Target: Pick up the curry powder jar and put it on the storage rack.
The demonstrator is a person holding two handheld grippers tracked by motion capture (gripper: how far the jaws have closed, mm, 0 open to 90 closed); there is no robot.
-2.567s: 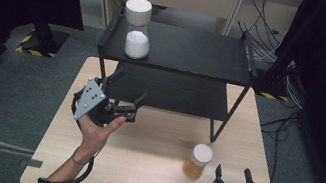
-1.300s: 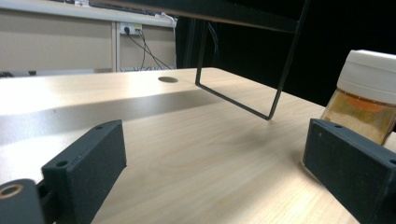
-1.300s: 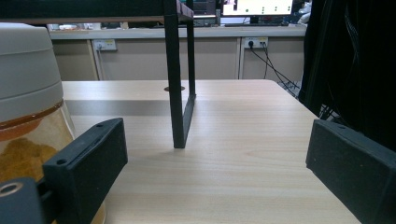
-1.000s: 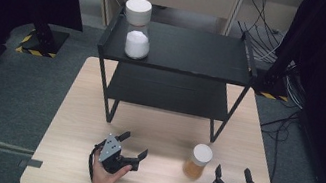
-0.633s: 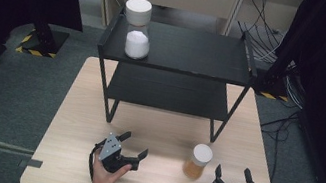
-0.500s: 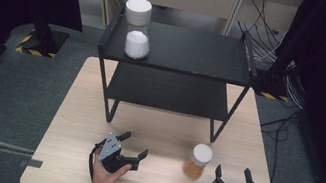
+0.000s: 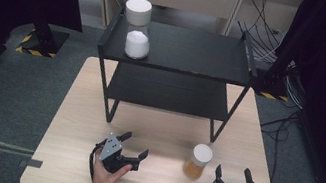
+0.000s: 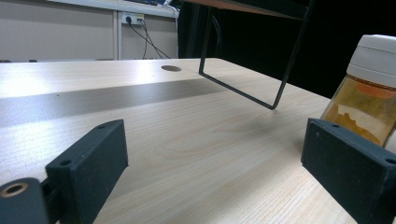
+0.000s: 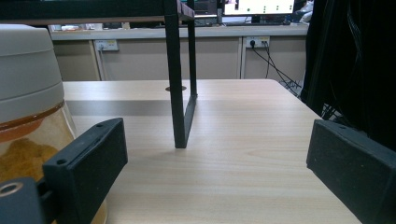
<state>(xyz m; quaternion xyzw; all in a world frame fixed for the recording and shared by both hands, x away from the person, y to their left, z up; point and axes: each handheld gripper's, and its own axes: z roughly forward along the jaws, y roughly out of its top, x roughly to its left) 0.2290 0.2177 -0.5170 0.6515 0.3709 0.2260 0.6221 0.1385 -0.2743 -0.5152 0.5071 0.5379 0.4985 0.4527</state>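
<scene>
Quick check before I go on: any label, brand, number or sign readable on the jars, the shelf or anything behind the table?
No text can be read.
Amber jar with its white lid: no label visible.
White jar on the black shelf: no label visible.
Screen behind the table, in the right gripper view: bright with small marks, too blurred to read.
Left claw and right claw: no markings visible.

Both grippers (image 7: 133, 146) (image 7: 233, 174) low, jaws seemingly apart.
</scene>
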